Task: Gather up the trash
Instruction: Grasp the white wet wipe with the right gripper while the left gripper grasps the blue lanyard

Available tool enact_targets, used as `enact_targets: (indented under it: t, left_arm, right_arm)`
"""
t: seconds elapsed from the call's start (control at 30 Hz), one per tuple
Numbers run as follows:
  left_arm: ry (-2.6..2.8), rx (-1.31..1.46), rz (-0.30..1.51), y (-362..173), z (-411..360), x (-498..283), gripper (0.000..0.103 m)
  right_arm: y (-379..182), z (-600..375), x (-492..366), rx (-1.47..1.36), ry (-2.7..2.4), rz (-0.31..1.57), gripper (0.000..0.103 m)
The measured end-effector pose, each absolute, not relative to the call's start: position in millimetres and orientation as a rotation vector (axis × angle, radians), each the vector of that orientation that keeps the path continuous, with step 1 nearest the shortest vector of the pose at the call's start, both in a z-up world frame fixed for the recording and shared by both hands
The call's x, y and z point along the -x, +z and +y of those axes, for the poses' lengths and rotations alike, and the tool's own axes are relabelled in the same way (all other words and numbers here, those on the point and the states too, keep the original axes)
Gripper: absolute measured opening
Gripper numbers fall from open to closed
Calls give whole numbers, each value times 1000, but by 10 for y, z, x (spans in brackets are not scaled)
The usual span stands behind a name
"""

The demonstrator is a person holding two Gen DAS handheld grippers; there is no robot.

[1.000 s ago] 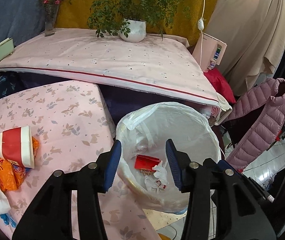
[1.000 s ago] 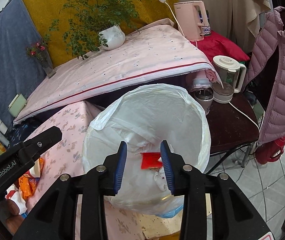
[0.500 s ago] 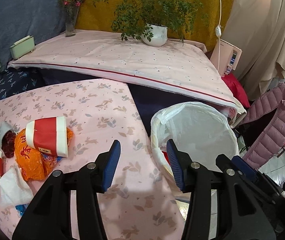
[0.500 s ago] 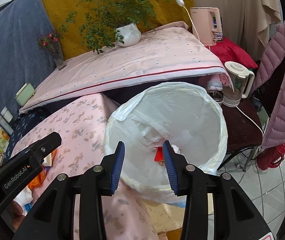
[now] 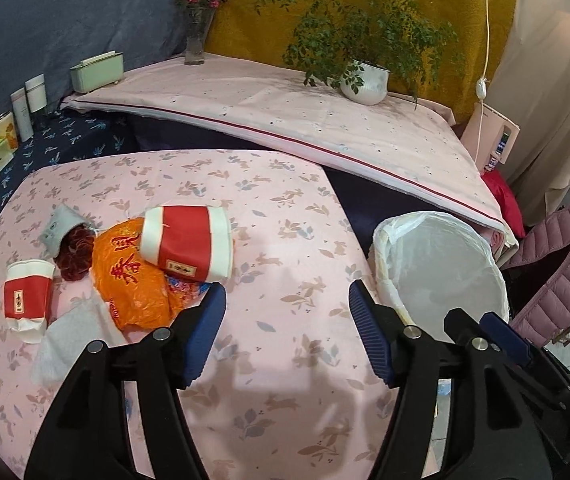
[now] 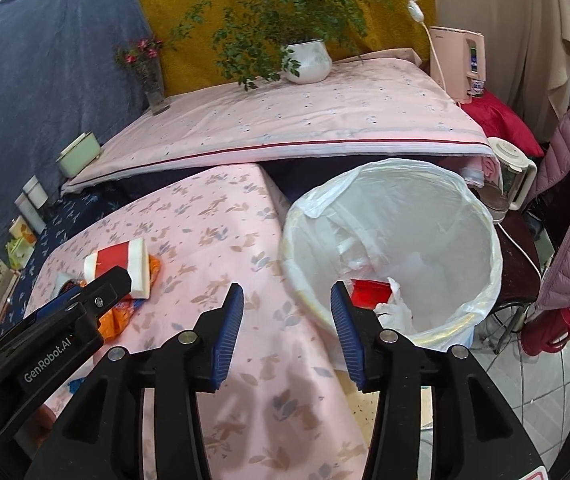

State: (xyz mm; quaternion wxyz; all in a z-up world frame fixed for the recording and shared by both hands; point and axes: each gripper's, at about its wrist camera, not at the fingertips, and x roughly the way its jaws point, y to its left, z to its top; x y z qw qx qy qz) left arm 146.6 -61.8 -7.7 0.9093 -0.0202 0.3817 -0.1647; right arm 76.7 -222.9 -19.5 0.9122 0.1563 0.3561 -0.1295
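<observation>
Pink leaf-print table (image 5: 285,240) carries the big red-and-white cup (image 5: 187,244) lying on its side up-left of the empty, opening left claw (image 5: 285,328), nearer than the likewise empty, opening right claw (image 6: 285,316)

Red-white cups (image 5: 187,245) toppled, orange wrapper (image 5: 133,280), lined bin (image 6: 393,248)

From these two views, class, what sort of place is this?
Probably a room in a home: a potted plant on a cloth-covered table, an electric kettle, and a lined trash bin.
</observation>
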Motion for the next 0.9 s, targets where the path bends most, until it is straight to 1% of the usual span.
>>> enact_targets:
  t: [0.03,0.1,0.17,0.23,0.4,0.5,0.67,0.9]
  left_arm:
    - [-331,47,790,-85,-565,-1465,66]
    - [-302,58,788,-111,-416,-1449,71]
    - [-274,67,791,-143,-272,-1439,73]
    - [-254,80,804,-186,-125,-1437,79]
    - [-177,86,809,-297,314,-1391,85]
    - [-129,83,817,-366,581,-1364,85]
    - [-46,131,844,-448,1065,-1360,85]
    - [35,159,833,-469,1585,-1347,85]
  right_arm:
    - [-191,-2185,-772,-317,-262,735,49]
    - [-189,-2090,-784,-307,-248,741,50]
    - [-197,-1991,-801,-298,-234,748,51]
    - [-216,-1885,-814,-291,-221,757,51]
    - [-264,-1570,-856,-261,-173,782,53]
    - [-296,-1376,-878,-246,-144,794,56]
    - [-359,-991,-961,-214,-74,823,56]
    - [-439,-440,-1107,-161,27,856,56]
